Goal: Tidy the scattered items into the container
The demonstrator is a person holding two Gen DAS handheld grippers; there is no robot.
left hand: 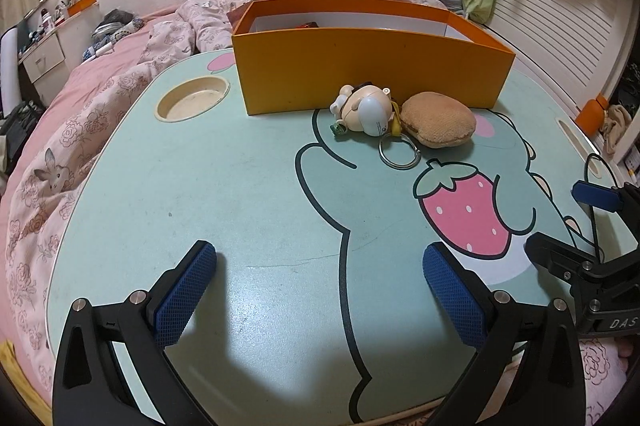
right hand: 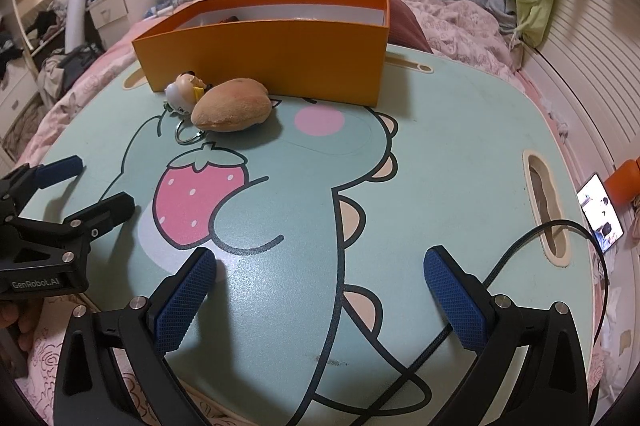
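Tidying seems partly done: left claw (left hand: 320, 290) gapes empty, keychain figure (left hand: 366, 109) and plush bun (left hand: 438, 123) lie touching before the orange box (left hand: 360, 65) on the counter (left hand: 240, 193), right claw (right hand: 320, 290) gapes empty.

orange box (left hand: 360, 65): 1 | figure keychain (left hand: 366, 107): 1 | plush bun (left hand: 438, 123): 1

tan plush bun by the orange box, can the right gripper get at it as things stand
Probably yes. The right gripper is open and empty, and bare mint-green table top lies between it and the tan plush bun. The figurine keychain touches its left side and the orange box stands close behind, so approach from the front.
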